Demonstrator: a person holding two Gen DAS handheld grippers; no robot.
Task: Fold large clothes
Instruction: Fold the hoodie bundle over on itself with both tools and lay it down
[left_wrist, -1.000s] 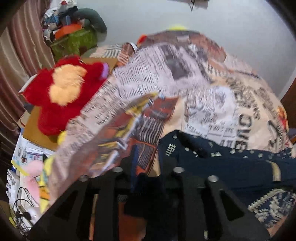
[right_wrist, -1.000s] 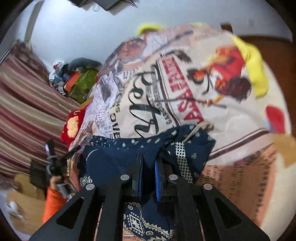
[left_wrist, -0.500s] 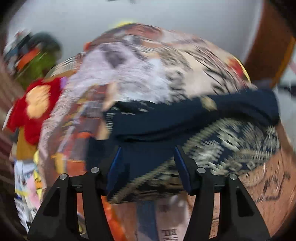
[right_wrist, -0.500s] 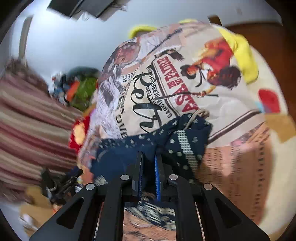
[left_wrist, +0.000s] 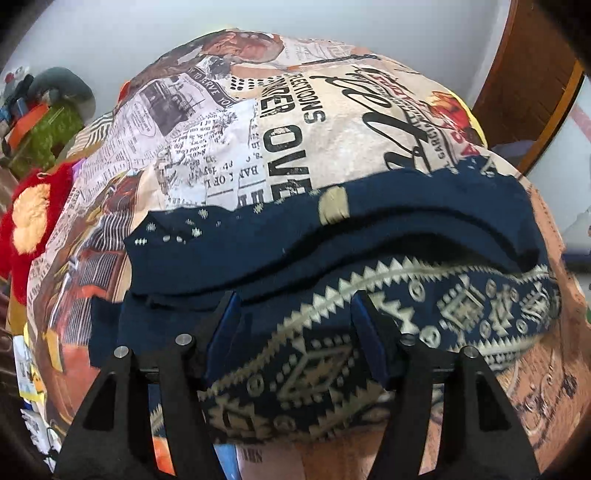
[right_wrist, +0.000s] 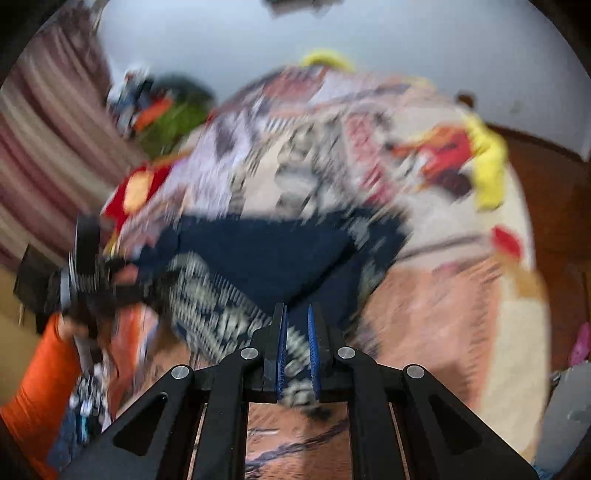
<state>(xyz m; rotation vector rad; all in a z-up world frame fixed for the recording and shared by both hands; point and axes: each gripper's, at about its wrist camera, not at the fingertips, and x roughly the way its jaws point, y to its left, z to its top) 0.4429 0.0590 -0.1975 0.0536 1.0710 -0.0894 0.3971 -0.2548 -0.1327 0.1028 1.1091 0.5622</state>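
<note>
Currently the navy patterned garment (left_wrist: 332, 258) lies folded on the printed bedspread (left_wrist: 229, 147), left tongs (left_wrist: 295, 314) released above it, right tongs (right_wrist: 297, 325) clenched on its edge, so a blurred, hasty pull could drag the fold apart.

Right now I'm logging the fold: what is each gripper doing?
Left gripper: open, over the navy garment.
Right gripper: closed on the garment's edge.

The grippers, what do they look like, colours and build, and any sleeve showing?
Both grippers, left and right, are matte black frames with triangular cut-outs and silver round bolt heads. Their fingers carry blue pads on the inner faces. The right wrist view shows an orange sleeve behind the left tool.
</note>
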